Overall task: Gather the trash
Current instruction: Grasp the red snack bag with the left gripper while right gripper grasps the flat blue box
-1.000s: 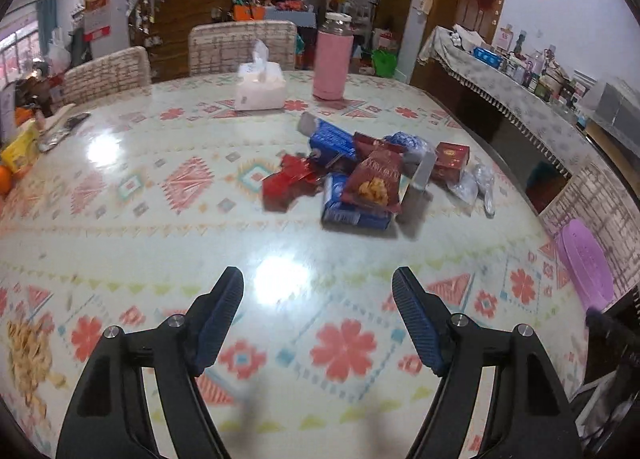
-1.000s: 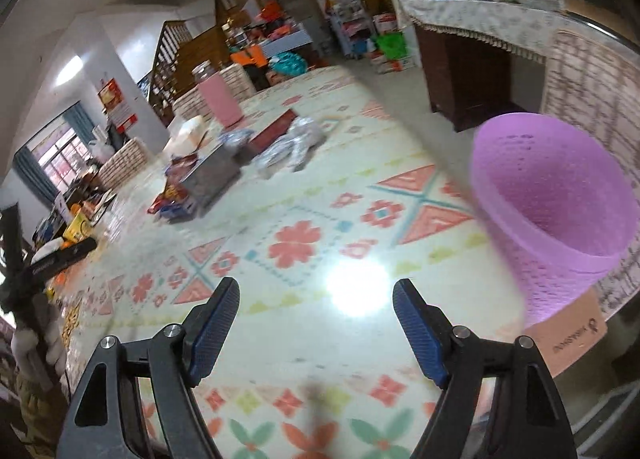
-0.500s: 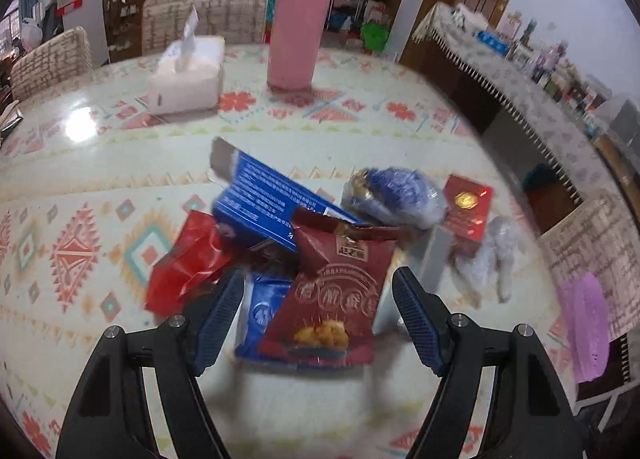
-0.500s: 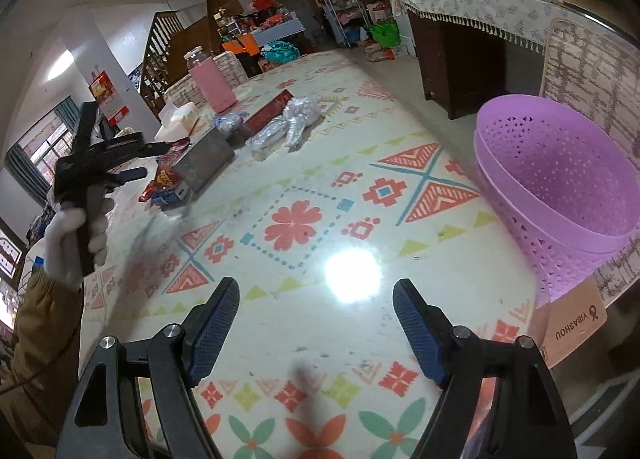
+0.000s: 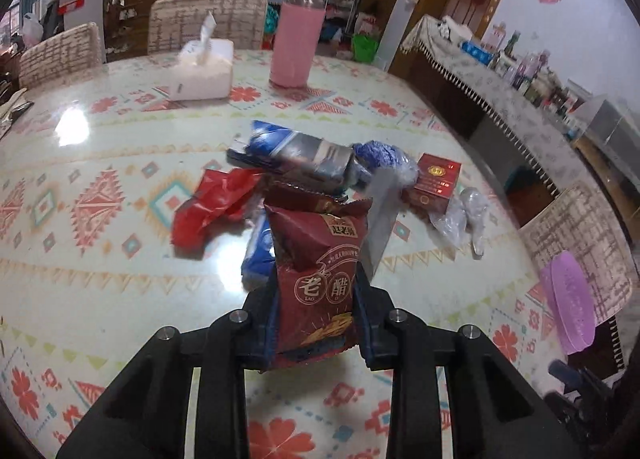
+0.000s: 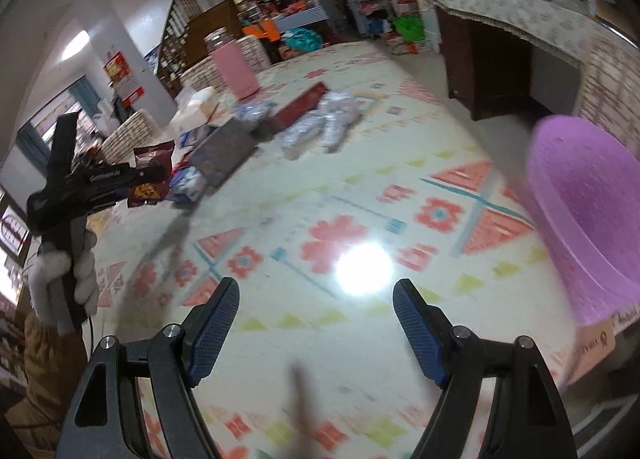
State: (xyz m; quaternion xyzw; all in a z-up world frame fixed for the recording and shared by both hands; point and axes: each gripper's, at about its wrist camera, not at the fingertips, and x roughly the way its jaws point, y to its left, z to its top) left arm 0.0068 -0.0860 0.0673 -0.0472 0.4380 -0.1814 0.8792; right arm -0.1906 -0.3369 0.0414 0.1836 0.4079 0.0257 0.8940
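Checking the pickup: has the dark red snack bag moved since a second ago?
Yes. The snack bag lay flat in the trash pile near the red box; now it stands up off the pile toward the camera, between the closing left tongs.

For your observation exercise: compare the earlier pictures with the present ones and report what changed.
The left gripper advanced to the trash pile; its jaws are closing on the dark red snack bag. The right gripper remains open and empty. Tissue box, pink bottle and purple basket are unmoved.

light: dim indoor | glare: table | blur: right view | edges: fisheye-warped
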